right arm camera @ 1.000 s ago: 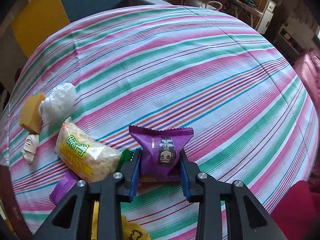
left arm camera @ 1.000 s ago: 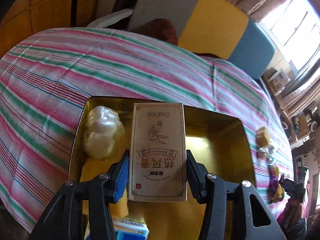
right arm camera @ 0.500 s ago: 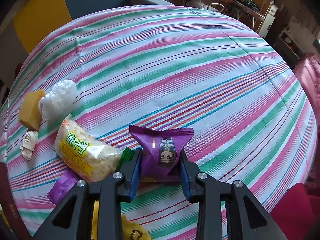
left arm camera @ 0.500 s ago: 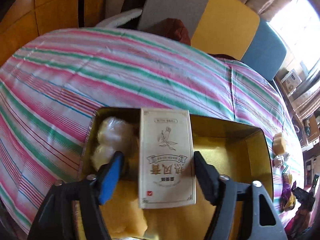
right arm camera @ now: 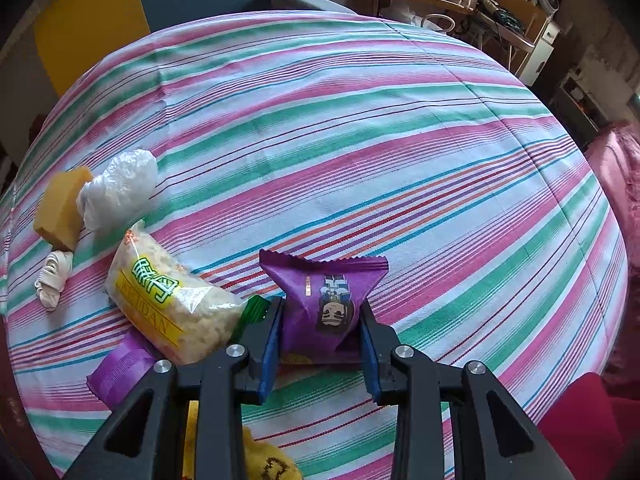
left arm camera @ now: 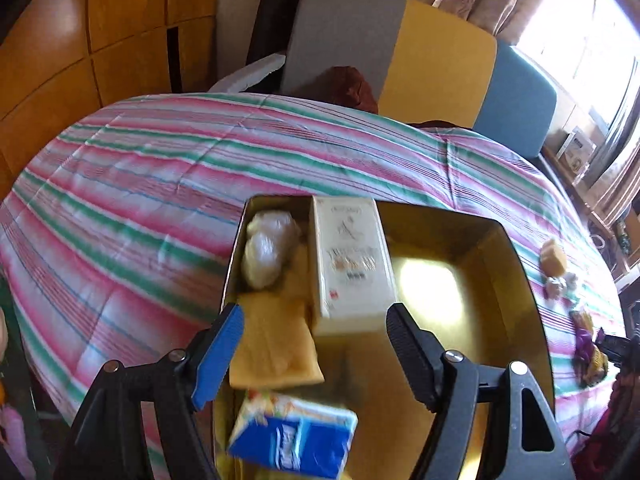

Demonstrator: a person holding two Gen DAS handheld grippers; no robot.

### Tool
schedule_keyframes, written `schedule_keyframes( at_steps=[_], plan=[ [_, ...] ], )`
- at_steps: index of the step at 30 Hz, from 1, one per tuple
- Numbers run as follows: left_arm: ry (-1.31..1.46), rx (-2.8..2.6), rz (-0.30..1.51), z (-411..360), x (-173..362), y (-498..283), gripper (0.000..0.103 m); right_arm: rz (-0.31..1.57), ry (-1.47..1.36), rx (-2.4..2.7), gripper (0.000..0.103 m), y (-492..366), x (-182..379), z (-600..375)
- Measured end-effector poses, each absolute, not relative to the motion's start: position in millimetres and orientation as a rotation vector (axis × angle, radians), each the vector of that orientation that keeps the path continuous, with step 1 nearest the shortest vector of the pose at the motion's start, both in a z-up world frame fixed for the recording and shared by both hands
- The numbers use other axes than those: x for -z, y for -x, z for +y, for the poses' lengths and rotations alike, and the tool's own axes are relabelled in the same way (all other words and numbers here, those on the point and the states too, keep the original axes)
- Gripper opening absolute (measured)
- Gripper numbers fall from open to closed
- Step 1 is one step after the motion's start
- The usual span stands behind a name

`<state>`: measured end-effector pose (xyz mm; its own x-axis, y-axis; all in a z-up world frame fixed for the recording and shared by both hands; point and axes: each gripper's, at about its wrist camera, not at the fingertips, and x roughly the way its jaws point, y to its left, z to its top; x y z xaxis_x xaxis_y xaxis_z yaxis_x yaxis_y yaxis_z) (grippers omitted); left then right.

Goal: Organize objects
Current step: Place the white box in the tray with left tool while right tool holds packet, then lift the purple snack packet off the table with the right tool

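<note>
A gold tin [left arm camera: 516,272] sits on the striped cloth in the left wrist view. Inside it a cream box with printed text [left arm camera: 350,264] leans upright, beside a white plastic-wrapped lump [left arm camera: 266,248], a yellow packet [left arm camera: 272,348] and a blue and white carton [left arm camera: 294,438]. My left gripper [left arm camera: 314,338] hangs open above the tin, just short of the cream box, with nothing held. In the right wrist view my right gripper [right arm camera: 322,334] is shut on a purple snack packet [right arm camera: 324,298] just above the cloth.
Left of the purple packet lie a clear rice-cracker bag [right arm camera: 172,298], another purple packet [right arm camera: 120,366], a white plastic bundle [right arm camera: 118,190], a yellow block [right arm camera: 62,208] and a white knotted cord [right arm camera: 52,280]. A grey, yellow and blue sofa back [left arm camera: 436,68] stands behind the table.
My left gripper opened and let go of the cream box, which now stands in the tin, then drew back from it. The right gripper kept still with the purple packet.
</note>
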<state>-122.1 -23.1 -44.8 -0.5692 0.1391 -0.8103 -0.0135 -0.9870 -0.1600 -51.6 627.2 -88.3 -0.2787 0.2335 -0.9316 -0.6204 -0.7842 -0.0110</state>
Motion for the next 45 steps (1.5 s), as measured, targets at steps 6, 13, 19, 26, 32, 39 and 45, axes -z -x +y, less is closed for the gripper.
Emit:
schedule_keyframes(
  at_steps=[6, 13, 19, 26, 32, 39, 45],
  plan=[
    [1.365, -2.709, -0.177, -14, 40, 87, 0.074, 0.491, 1.438, -2.094, 0.035, 51, 88, 627],
    [1.260, -2.730, -0.074, 3, 26, 58, 0.074, 0.515, 1.439, -2.094, 0.036, 51, 89, 630],
    [1.239, -2.711, -0.060, 8, 22, 51, 0.074, 0.515, 1.434, -2.095, 0.037, 52, 90, 631],
    [1.247, -2.703, -0.050, 11, 24, 47, 0.074, 0.505, 1.429, -2.097, 0.037, 53, 90, 631],
    [1.266, -2.692, -0.046, 13, 28, 46, 0.074, 0.464, 1.439, -2.099, 0.037, 52, 90, 624],
    [1.286, -2.677, -0.041, 14, 32, 46, 0.074, 0.464, 1.441, -2.098, 0.037, 50, 89, 622],
    [1.284, -2.680, -0.045, 13, 32, 46, 0.074, 0.461, 1.440, -2.098, 0.036, 49, 88, 622]
  ],
)
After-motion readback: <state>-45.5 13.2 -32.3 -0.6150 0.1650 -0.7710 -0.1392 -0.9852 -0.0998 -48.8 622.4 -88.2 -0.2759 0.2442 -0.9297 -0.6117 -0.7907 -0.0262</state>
